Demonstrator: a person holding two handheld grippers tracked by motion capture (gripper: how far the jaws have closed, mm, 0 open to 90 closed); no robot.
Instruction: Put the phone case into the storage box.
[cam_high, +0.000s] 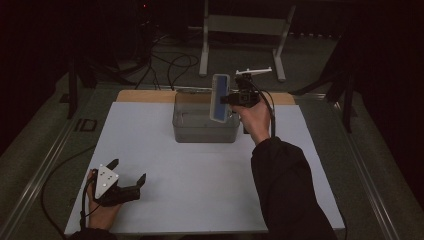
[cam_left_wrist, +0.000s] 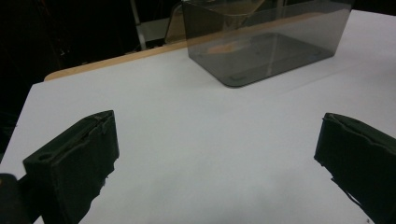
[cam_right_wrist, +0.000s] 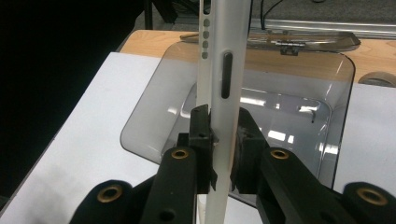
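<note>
right gripper (cam_right_wrist: 223, 154): we've got it clamped on the slim white-edged phone (cam_high: 220, 97), above the smoky clear plastic bin (cam_high: 205, 127)
handling: we reckon stiff, slick, fragile; pinch the flat faces mid-body
left gripper (cam_high: 129, 172): wide open, empty

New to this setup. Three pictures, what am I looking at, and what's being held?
No robot here: a person holds a hand-held two-jaw gripper in each hand. The high view looks down on the table from above the person's side. The other two come from cameras that ride on the grippers and look along their black jaws.

On the white table top stands a clear grey bin, and nothing shows inside it.

The right gripper is shut on a phone in a pale case, clamped across its thin edge and held upright over the bin; the high view shows its blue face.

The left gripper rests near the table's front left corner, jaws wide open with nothing between them.
</note>
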